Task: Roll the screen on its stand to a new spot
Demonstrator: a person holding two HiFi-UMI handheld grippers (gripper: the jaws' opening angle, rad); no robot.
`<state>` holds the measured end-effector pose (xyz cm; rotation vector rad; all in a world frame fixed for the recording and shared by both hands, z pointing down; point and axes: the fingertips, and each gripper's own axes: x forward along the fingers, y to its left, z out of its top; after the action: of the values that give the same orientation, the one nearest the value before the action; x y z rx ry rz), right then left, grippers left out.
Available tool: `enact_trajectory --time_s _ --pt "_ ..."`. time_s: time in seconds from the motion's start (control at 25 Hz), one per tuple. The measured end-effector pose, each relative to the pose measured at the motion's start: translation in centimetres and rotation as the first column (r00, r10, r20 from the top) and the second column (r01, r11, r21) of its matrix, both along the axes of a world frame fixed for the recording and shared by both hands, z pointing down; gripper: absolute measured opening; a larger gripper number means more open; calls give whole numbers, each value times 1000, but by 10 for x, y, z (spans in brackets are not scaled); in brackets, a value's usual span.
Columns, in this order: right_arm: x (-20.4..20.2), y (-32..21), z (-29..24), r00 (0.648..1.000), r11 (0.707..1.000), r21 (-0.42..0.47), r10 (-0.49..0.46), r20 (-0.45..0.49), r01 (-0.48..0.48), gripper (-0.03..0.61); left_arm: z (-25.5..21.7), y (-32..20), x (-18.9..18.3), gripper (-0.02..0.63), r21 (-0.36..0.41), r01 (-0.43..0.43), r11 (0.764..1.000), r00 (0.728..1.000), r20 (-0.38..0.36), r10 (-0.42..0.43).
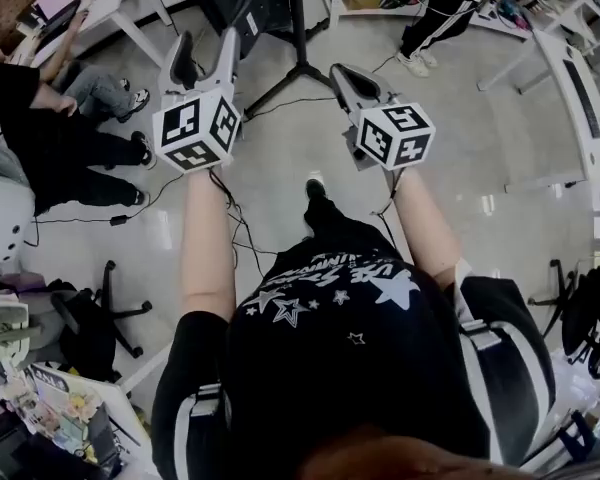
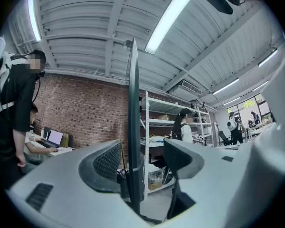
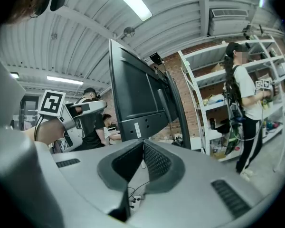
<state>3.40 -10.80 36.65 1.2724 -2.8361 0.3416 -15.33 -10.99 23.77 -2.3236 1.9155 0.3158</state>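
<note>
The left gripper (image 2: pixel 145 155) stood with its ribbed grey pads spread, and between them, upright and seemingly untouched, was the thin dark edge of the screen (image 2: pixel 133 118). The right gripper (image 3: pixel 142 148) was pressed together on nothing. No grip looked made, so the next move called for closing on that hard, flat panel and pushing gently, rolling its black splay-legged stand (image 1: pixel 300 53) across the glossy floor (image 1: pixel 280 158).

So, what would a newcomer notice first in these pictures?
The big dark screen, straight ahead of both grippers, catches the eye first. The left gripper has its jaws apart with the screen's thin edge between them; the right gripper has its jaws together, empty.
</note>
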Motion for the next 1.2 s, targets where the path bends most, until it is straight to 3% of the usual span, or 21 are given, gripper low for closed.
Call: enact_trajectory --time_s 0.24,0.52,1.08,1.2 --pt "17 24 18 1000 999 -34 6 -18 -7 8 45 27 10 278 -71 -41 997 996 -87 35" --pt "28 38 9 1000 1000 -17 -19 18 19 8 42 65 31 278 -55 -23 998 998 -56 19" --pt "114 93 3 996 997 -5 -71 45 71 8 56 140 140 273 -91 -72 993 996 -62 66" --pt "135 108 2 996 997 2 -81 49 81 8 59 157 162 228 -104 -70 992 996 -69 63"
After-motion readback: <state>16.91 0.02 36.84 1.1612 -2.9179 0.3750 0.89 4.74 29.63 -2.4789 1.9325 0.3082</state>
